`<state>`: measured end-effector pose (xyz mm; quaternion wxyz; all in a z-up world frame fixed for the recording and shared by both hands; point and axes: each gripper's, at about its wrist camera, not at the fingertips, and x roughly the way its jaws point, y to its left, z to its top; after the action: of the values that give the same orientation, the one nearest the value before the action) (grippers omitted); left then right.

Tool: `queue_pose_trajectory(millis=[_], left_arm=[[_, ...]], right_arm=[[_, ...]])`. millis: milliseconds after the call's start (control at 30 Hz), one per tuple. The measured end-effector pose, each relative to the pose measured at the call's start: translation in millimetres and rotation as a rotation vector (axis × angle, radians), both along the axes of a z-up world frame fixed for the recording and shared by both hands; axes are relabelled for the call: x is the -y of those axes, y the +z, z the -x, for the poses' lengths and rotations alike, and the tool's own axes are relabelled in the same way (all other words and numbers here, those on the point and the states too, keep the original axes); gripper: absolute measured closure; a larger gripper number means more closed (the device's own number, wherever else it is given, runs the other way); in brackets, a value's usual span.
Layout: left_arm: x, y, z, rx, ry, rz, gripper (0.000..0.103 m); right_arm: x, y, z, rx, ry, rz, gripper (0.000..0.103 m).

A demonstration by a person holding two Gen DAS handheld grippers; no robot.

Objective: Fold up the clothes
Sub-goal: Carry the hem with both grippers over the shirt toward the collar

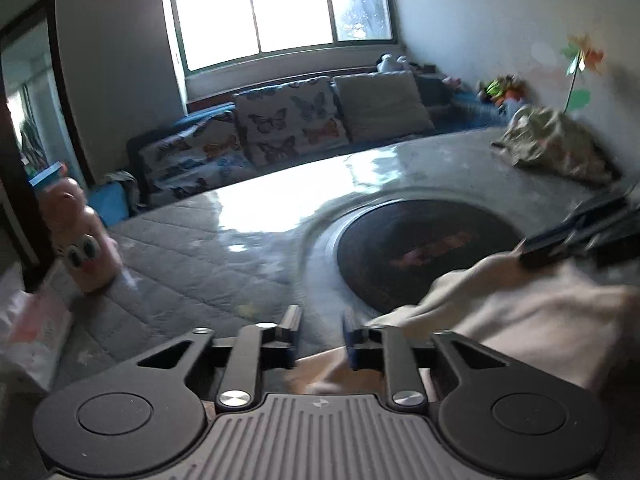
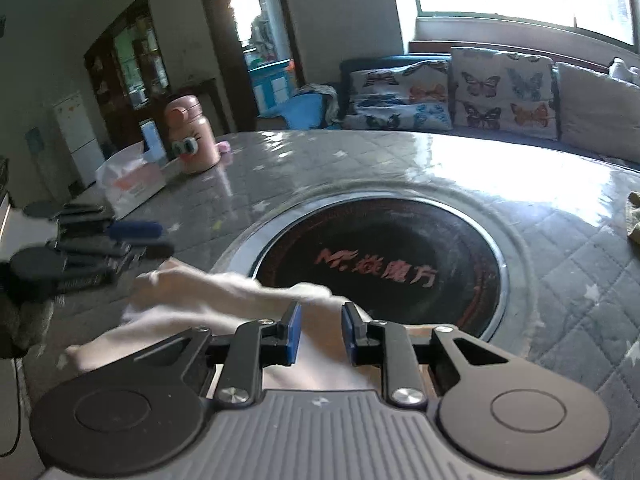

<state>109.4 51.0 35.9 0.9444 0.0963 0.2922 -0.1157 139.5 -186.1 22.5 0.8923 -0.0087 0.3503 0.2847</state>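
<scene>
A pale beige garment (image 1: 532,320) lies bunched on the near edge of the grey quilted table (image 1: 180,248); it also shows in the right wrist view (image 2: 208,296). My left gripper (image 1: 320,324) is open, its fingers just left of the cloth, nothing between them. It also shows at the left of the right wrist view (image 2: 156,238). My right gripper (image 2: 318,320) is open and hovers over the garment, empty. It shows blurred at the right of the left wrist view (image 1: 532,252), at the cloth's far edge.
A round black hotplate (image 2: 384,268) is set in the table's middle. A pink bottle (image 2: 192,136) and a white tissue bag (image 2: 128,184) stand at the left. A crumpled patterned cloth (image 1: 556,140) lies at the far right. A sofa with butterfly cushions (image 1: 288,124) is behind.
</scene>
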Motion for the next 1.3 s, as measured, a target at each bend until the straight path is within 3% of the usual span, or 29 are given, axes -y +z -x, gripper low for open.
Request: queue_pose_trajectory(millis=[200, 400, 867, 1133, 1300], left_arm=[[26.9, -9.1, -11.8, -0.080, -0.080, 0.028, 0.087], [33.7, -27.2, -35.8, -0.142, -0.046, -0.010, 0.081], [35.4, -30.3, -34.7, -0.132, -0.037, -0.040, 0.076], [35.5, -32.7, -34.1, -0.130, -0.034, -0.048, 0.073], [34.1, -31.7, -32.8, -0.124, -0.021, -0.051, 0.064]], right_arm=[[-17.7, -7.7, -17.1, -0.028, 0.022, -0.011, 0.082], [-38.0, -25.7, -35.1, -0.079, 0.008, 0.011, 0.082], [-12.6, -21.9, -28.7, -0.077, -0.045, 0.003, 0.081], [15.4, -12.8, -1.6, -0.045, -0.034, 0.076, 0.081], [42.2, -16.3, 2.0, -0.043, -0.142, 0.089, 0.081]])
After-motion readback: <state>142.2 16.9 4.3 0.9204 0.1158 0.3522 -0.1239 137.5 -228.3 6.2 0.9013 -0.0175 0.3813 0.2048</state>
